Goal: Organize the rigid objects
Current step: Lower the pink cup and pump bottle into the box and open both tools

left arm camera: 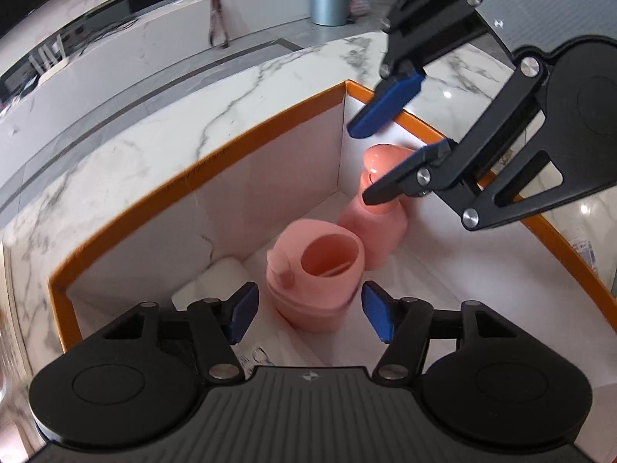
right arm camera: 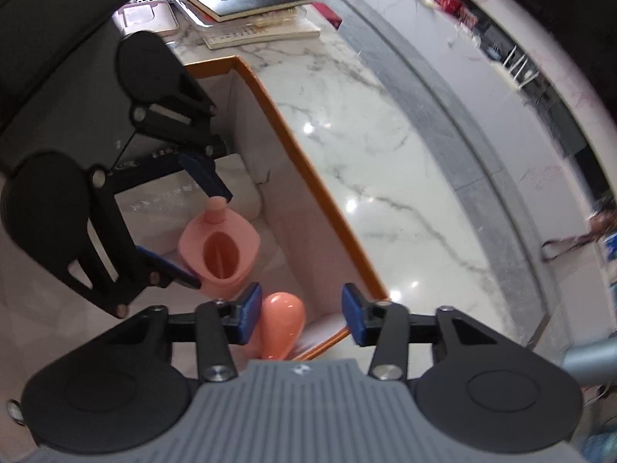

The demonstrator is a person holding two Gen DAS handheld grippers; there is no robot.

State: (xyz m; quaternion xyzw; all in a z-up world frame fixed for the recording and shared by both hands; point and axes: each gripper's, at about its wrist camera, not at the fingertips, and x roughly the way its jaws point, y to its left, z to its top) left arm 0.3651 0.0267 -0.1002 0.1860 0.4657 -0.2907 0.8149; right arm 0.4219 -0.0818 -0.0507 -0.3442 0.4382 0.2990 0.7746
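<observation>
your left gripper (left arm camera: 310, 310) hangs spread apart, the pink cup (left arm camera: 316, 274) just ahead between its tips inside the orange-rimmed box (left arm camera: 154, 189). your right gripper (right arm camera: 300, 314) gapes over the pink bottle (right arm camera: 281, 326).

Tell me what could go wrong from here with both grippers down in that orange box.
Two risks, both judgements. The open right gripper hangs at the top of the pink bottle; a sideways nudge could tip it against the pink holder next to it. The open left gripper works in the same orange-rimmed box, so the two grippers could bump in that tight corner.
</observation>
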